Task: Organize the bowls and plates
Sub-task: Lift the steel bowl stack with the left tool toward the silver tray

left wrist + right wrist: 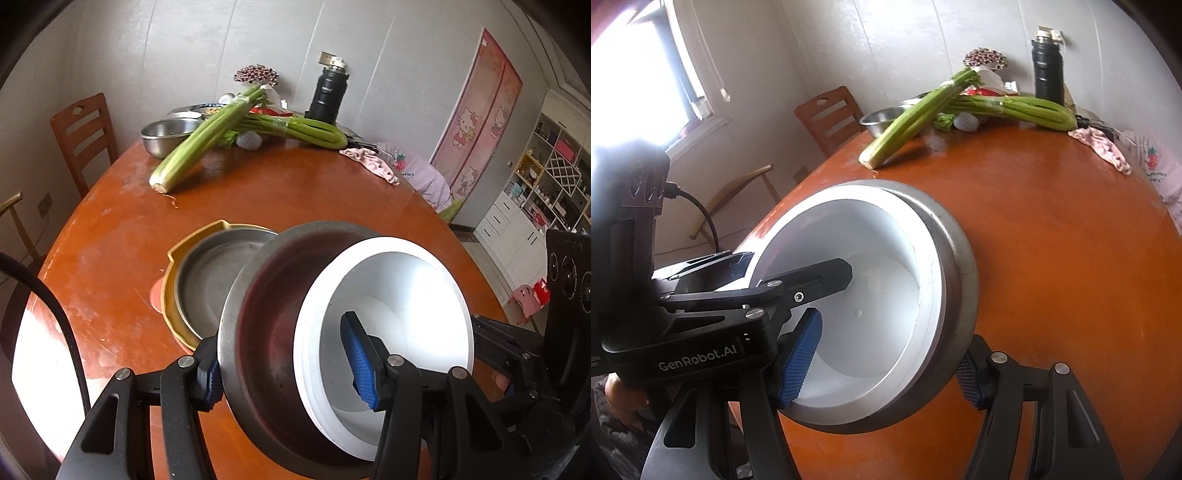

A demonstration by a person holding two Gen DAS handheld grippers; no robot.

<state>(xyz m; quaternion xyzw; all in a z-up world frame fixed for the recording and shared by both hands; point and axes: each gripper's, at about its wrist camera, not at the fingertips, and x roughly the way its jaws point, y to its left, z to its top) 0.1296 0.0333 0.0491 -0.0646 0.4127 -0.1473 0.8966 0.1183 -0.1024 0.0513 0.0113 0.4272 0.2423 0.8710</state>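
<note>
Two hand-held grippers are sharing one load above the round orange-brown wooden bench (280,192): a white ceramic bowl (402,280) nested inside a dull stainless-steel bowl (266,306), both tipped on edge. The left gripper (290,363) is clamping the stacked walls, one jaw outside the steel, the other inside the white bowl. The right gripper (886,363) is pinching the same pair likewise. Just beyond, a shallow steel plate (210,273) is sitting in a yellow handled dish (173,254) on the bench. The likely destination is that stack, so the pair should be levelled first, kept pinched together, and lowered squarely; a tilted release could let the white bowl slide out.
</note>
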